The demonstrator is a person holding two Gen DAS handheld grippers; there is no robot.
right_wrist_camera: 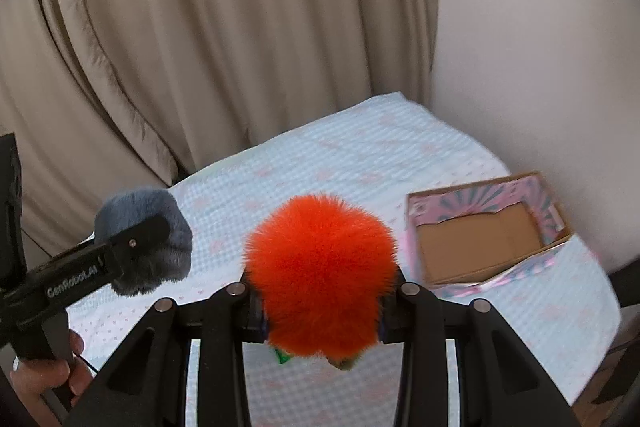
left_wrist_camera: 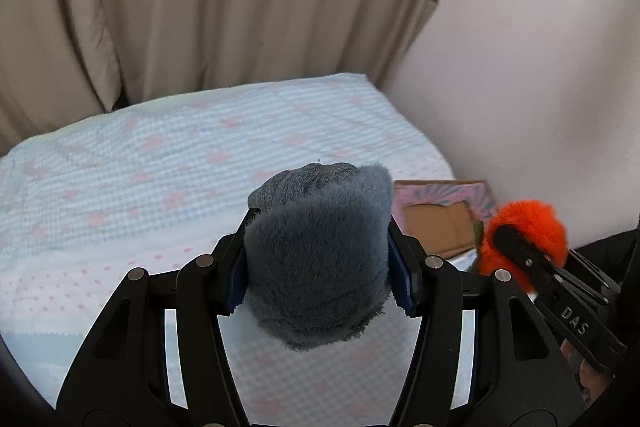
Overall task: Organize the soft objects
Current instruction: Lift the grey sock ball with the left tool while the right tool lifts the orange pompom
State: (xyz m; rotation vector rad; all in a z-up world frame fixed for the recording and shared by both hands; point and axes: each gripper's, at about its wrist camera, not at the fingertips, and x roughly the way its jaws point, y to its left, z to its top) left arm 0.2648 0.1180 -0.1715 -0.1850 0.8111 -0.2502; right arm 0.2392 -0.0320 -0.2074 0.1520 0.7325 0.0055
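Observation:
A fluffy grey-blue plush toy (left_wrist_camera: 316, 267) fills the middle of the left wrist view, with my left gripper (left_wrist_camera: 320, 267) shut on it, held above the bed. A fluffy orange plush toy (right_wrist_camera: 320, 275) with a bit of green below it is clamped in my right gripper (right_wrist_camera: 322, 307), also in the air. Each view shows the other pair: the orange toy (left_wrist_camera: 524, 239) at the right, the grey toy (right_wrist_camera: 148, 239) at the left. An open cardboard box (right_wrist_camera: 480, 239) with a pink patterned rim lies on the bed's right side; I see nothing inside it.
The bed (left_wrist_camera: 160, 167) has a pale blue sheet with pink marks. Beige curtains (left_wrist_camera: 200, 7) hang behind it and a white wall (right_wrist_camera: 540, 47) stands at the right. A hand (right_wrist_camera: 40, 379) holds the left gripper's grip.

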